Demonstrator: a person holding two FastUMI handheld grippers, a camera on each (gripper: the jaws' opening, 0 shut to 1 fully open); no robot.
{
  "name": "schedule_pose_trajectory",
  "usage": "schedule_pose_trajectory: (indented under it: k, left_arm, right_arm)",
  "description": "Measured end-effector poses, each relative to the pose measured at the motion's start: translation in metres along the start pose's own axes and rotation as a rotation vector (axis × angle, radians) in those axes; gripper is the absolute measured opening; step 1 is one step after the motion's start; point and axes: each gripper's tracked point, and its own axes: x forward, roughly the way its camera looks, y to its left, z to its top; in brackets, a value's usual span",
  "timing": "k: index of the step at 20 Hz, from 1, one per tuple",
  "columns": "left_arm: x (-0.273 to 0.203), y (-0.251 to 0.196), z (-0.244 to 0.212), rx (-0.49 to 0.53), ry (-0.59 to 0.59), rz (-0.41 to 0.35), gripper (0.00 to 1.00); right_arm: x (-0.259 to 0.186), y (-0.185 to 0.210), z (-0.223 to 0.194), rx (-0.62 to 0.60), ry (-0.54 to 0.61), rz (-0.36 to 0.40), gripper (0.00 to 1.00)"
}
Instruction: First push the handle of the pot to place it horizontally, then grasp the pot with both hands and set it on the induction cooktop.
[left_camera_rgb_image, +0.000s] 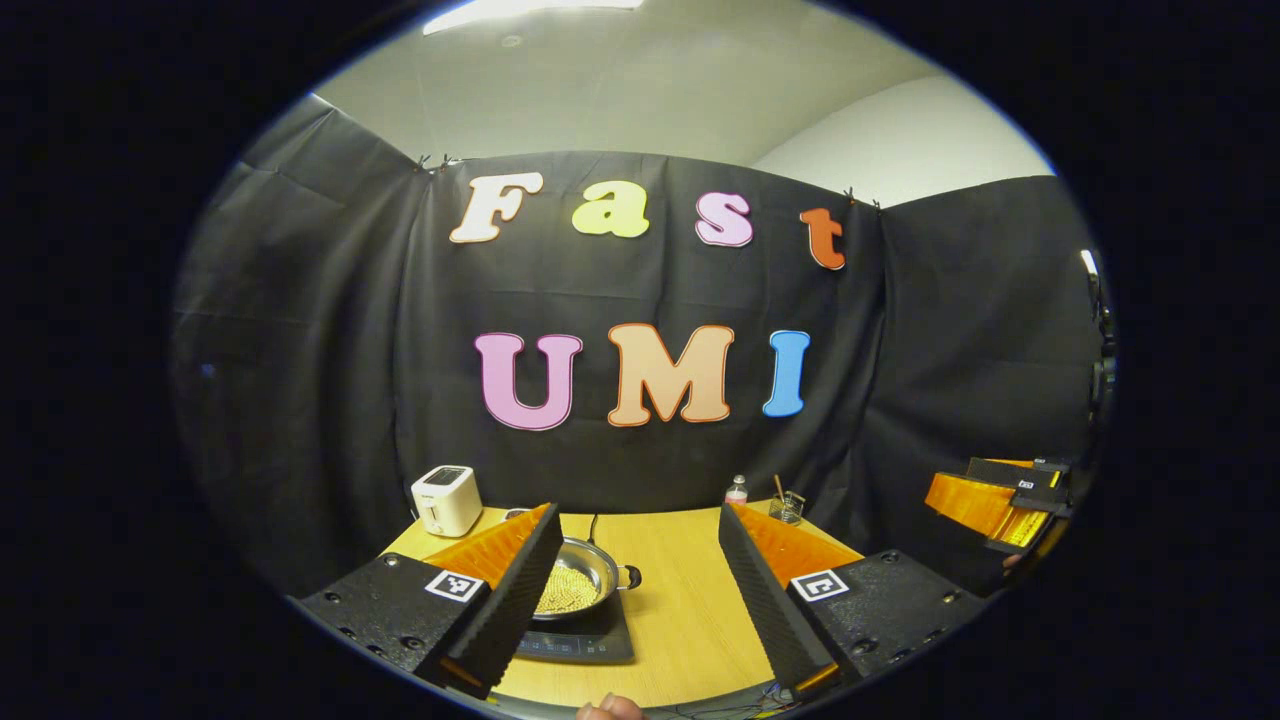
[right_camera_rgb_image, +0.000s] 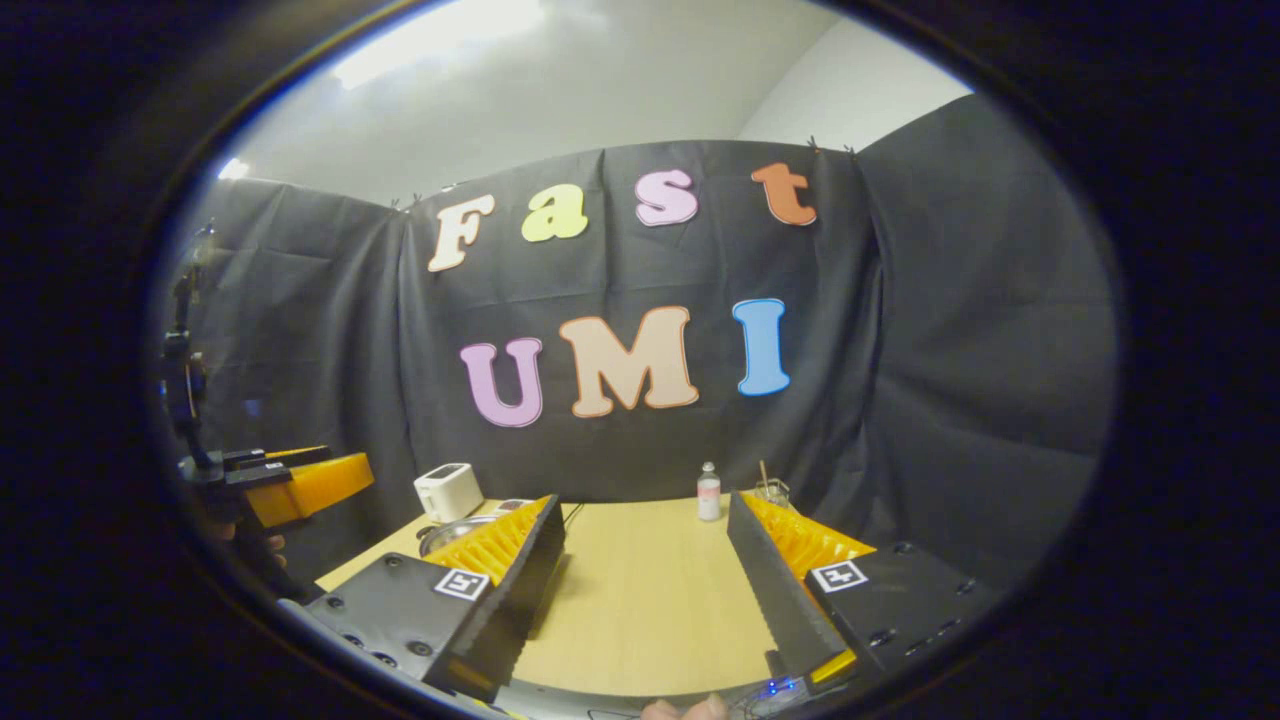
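While both tongs hang above the near edge of the worktop, nothing sits between the fingers of either.

Left tongs (left_camera_rgb_image: 640, 590): spread wide, gripping nothing, aimed at the back wall over the wooden worktop (left_camera_rgb_image: 690, 590).

Right tongs (right_camera_rgb_image: 645, 580): spread wide as well, gripping nothing; in the left gripper view they show far off at the right edge (left_camera_rgb_image: 1000, 505).

Pot (left_camera_rgb_image: 578, 580): a shiny steel pot resting on the cooktop, partly hidden behind the left finger of the left tongs, apart from both fingers. A pale grainy filling lies inside. One small dark side handle (left_camera_rgb_image: 630, 576) sticks out to the right, into the gap between the fingers. In the right gripper view only a strip of its rim (right_camera_rgb_image: 455, 531) peeks out behind the left finger of the right tongs.

Cooktop (left_camera_rgb_image: 580, 640): a flat black slab under the pot, its front edge near the left finger's tip.

Toaster (left_camera_rgb_image: 446, 499): white, at the back left corner of the worktop, behind the pot.

Bottle (right_camera_rgb_image: 708, 493): small and clear, upright near the back edge.

Glass jar (left_camera_rgb_image: 787, 507): just right of the bottle, with a stick standing in it.

Hand (right_camera_rgb_image: 255, 540): holding the other tongs at the left rim of the right gripper view; a fingertip (left_camera_rgb_image: 610, 708) shows at the bottom of the left gripper view.
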Motion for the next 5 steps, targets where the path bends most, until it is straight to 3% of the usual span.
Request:
schedule_pose_trajectory:
  k: [4, 5]
  left_arm:
    - [-0.003, 0.008, 0.004, 0.008, -0.004, 0.043, 0.93]
    - [-0.004, 0.014, 0.007, 0.01, -0.014, 0.062, 0.93]
  right_arm:
    - [0.005, -0.006, 0.003, -0.015, -0.016, 0.005, 0.92]
    - [0.004, -0.007, 0.008, -0.019, -0.027, 0.006, 1.0]
